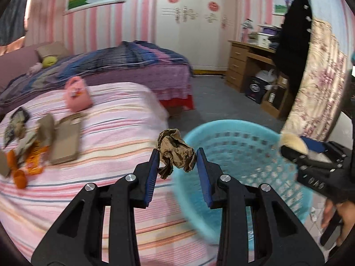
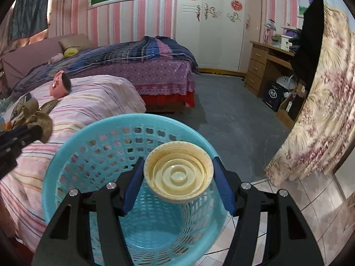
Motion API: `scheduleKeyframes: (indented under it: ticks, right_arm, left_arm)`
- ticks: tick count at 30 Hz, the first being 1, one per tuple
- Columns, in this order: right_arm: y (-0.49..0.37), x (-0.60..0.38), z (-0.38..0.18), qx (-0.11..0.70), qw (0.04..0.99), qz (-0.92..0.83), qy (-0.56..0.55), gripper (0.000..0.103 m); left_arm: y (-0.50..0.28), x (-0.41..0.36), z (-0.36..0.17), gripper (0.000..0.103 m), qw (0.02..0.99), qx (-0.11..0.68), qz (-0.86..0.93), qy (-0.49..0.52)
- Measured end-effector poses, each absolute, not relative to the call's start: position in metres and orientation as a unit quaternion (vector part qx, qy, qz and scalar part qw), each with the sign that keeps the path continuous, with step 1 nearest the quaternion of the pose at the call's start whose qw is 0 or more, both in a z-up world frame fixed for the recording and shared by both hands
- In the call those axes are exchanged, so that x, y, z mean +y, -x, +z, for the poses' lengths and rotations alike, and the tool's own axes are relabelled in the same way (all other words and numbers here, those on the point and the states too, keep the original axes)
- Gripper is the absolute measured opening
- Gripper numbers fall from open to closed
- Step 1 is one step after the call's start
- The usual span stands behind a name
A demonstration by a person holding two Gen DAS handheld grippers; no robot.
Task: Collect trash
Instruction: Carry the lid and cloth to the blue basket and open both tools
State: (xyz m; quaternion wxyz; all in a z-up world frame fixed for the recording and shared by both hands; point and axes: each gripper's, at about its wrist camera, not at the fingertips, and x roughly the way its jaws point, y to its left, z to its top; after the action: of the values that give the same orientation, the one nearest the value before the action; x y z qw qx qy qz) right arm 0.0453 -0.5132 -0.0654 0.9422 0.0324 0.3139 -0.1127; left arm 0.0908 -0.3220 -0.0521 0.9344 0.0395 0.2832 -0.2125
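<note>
Trash, two pieces, both held. Left gripper [image 1: 177, 157] jaws clamp a crumpled brown paper wad [image 1: 175, 153] at the near-left rim of the blue basket [image 1: 233, 128], beside the striped bed [image 1: 111, 115]. Right gripper [image 2: 177, 175] jaws clamp a cream lid [image 2: 178, 175] directly above the basket [image 2: 93, 128] opening. More litter [image 1: 33, 150] lies on the bed.
</note>
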Motion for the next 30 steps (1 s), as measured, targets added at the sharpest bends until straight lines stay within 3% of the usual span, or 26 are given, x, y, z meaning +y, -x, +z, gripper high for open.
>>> scheduleKeyframes:
  ticks: [4,6,8,13,20,24,30]
  right_arm:
    - [-0.043,-0.522,-0.068,0.314,0.941,-0.120,-0.039,0.061]
    - [-0.042,-0.525,-0.068,0.312,0.941,-0.123,-0.047,0.061]
    - [-0.040,-0.527,-0.067,0.309,0.941,-0.125,-0.050,0.061]
    - [-0.042,-0.522,-0.068,0.308,0.942,-0.122,-0.047,0.061]
    - [-0.048,-0.512,-0.068,0.306,0.944,-0.118,-0.045,0.062]
    - [-0.053,-0.500,-0.062,0.298,0.946,-0.122,-0.042,0.081]
    - [-0.062,-0.470,-0.047,0.287,0.951,-0.112,-0.035,0.087]
  left_arm:
    - [-0.095,-0.351,-0.052,0.038,0.929,0.284,-0.230,-0.052]
    - [-0.099,-0.357,-0.053,0.049,0.926,0.288,-0.237,-0.054]
    - [-0.101,-0.358,-0.054,0.067,0.929,0.284,-0.231,-0.060]
    - [-0.103,-0.338,-0.053,0.085,0.937,0.277,-0.203,-0.066]
    - [-0.106,-0.294,-0.052,0.095,0.944,0.280,-0.166,-0.047]
    - [-0.104,-0.268,-0.047,0.097,0.949,0.276,-0.148,-0.044]
    - [-0.101,-0.217,-0.032,0.097,0.956,0.267,-0.120,-0.033]
